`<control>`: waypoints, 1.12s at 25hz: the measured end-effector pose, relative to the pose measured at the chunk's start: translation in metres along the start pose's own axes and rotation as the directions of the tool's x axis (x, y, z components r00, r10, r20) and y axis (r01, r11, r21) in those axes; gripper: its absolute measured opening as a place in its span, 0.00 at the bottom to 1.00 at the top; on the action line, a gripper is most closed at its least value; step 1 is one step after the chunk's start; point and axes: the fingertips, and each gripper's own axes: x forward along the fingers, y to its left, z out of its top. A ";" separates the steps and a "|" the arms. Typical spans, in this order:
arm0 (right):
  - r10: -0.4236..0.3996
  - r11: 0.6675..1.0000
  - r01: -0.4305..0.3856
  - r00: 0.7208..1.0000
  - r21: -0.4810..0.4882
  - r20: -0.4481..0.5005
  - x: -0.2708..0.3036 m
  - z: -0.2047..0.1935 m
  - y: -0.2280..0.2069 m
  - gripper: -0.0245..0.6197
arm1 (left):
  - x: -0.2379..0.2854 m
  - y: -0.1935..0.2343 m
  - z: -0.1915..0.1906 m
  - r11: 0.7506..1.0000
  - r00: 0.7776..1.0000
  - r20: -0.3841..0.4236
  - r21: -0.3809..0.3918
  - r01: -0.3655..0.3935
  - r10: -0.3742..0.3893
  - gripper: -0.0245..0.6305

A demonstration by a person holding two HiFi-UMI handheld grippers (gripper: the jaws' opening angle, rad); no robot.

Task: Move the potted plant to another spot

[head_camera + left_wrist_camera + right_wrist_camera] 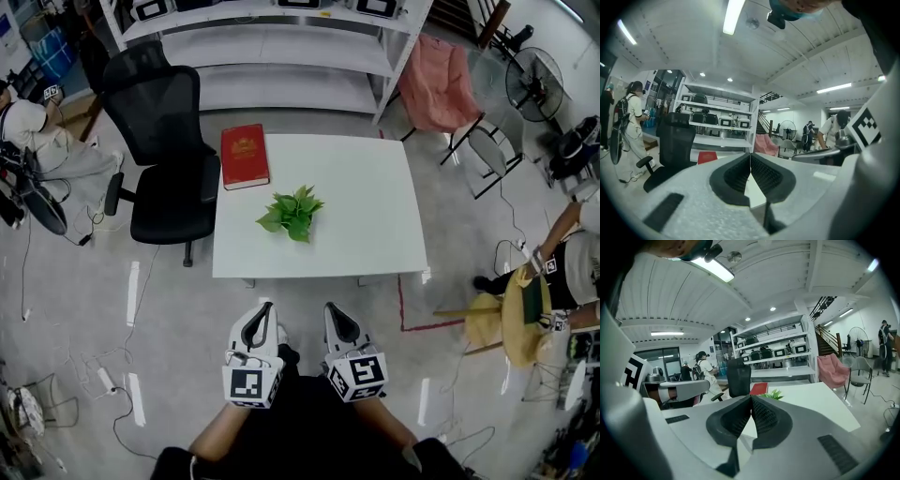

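A small green potted plant point(292, 213) stands near the middle of the white table point(366, 234); its leaves point(776, 394) peek over the jaws in the right gripper view. My left gripper point(262, 312) and right gripper point(335, 314) hang side by side in front of the table's near edge, well short of the plant. Both have their jaws closed tip to tip with nothing between them. In the left gripper view the left gripper point(750, 157) points at the table and shelves. The right gripper point(751, 398) faces the plant.
A red book point(244, 156) lies at the table's far left corner. A black office chair point(161, 159) stands left of the table, white shelves point(272, 47) behind it, a pink-draped chair point(441, 89) at the back right. People work at both sides.
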 end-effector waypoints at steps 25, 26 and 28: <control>-0.035 0.999 0.037 0.996 0.024 -0.079 0.134 0.019 -0.063 0.06 | 0.104 0.056 0.017 0.999 1.000 -0.003 -0.028 0.022 -0.022 0.06; -0.025 0.999 0.027 0.996 0.023 -0.087 0.141 0.020 -0.068 0.06 | 0.111 0.058 0.018 0.999 1.000 -0.006 -0.033 0.015 -0.015 0.06; -0.009 1.000 0.011 0.994 0.021 -0.105 0.156 0.021 -0.080 0.06 | 0.127 0.060 0.021 0.999 1.000 -0.011 -0.038 0.003 -0.004 0.06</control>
